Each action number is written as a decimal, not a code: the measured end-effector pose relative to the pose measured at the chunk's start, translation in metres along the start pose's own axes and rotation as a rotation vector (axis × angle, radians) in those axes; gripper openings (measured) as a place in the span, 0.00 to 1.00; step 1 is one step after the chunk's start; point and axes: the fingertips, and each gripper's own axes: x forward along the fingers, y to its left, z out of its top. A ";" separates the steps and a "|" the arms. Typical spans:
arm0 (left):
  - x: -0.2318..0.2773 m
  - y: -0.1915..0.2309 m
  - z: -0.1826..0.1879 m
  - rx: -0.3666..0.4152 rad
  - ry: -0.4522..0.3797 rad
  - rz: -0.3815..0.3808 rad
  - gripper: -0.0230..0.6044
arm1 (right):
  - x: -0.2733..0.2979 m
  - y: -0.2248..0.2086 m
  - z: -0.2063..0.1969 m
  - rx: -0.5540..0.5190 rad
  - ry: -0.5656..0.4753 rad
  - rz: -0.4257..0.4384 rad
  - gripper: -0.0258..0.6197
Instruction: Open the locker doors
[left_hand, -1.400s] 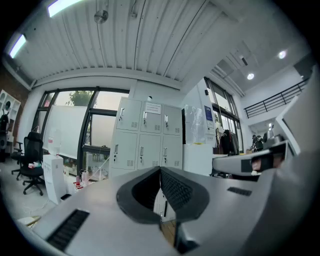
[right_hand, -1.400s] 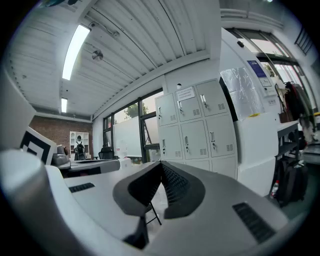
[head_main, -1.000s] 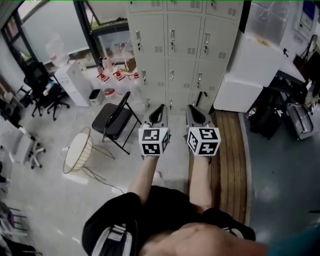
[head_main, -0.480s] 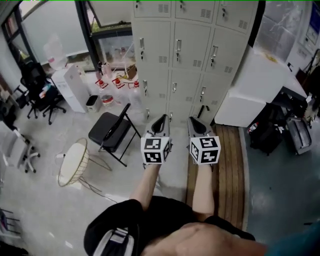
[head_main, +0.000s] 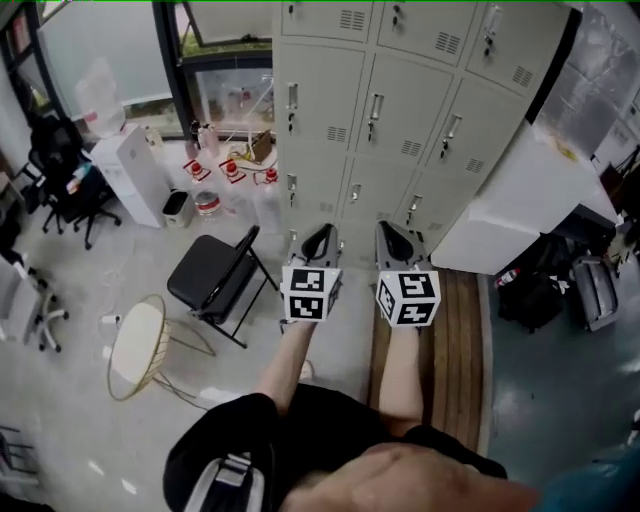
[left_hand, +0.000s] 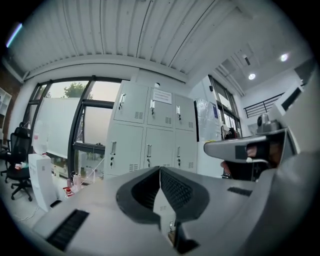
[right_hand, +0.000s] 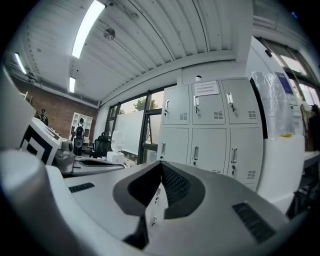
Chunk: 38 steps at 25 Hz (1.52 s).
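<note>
A bank of grey lockers (head_main: 400, 100) stands ahead with every visible door closed, each with a small upright handle. It also shows straight ahead as the lockers (left_hand: 150, 130) in the left gripper view and the lockers (right_hand: 210, 125) in the right gripper view. My left gripper (head_main: 318, 240) and right gripper (head_main: 392, 238) are held side by side, level, pointing at the lower doors, still well short of them. In both, the jaws meet at the tip with nothing between them: left gripper (left_hand: 160, 169), right gripper (right_hand: 161, 165).
A black folding chair (head_main: 215, 275) and a round wire-legged stool (head_main: 135, 345) stand on the floor to the left. A white cabinet (head_main: 520, 190) abuts the lockers on the right, with a wooden strip (head_main: 455, 340) in front. Bottles and boxes (head_main: 230, 170) lie by the window.
Both grippers have moved forward together toward the lockers. The lockers now look larger and nearer, and the chair and stool have slid back to the left.
</note>
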 end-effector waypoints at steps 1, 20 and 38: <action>0.009 0.011 0.003 0.001 -0.001 0.005 0.05 | 0.014 0.001 0.002 0.000 -0.006 0.005 0.07; 0.148 0.085 0.019 -0.051 0.035 -0.023 0.05 | 0.156 -0.053 -0.003 0.040 -0.029 -0.096 0.06; 0.264 0.046 0.046 -0.062 -0.012 -0.025 0.05 | 0.218 -0.166 0.000 0.055 -0.080 -0.072 0.06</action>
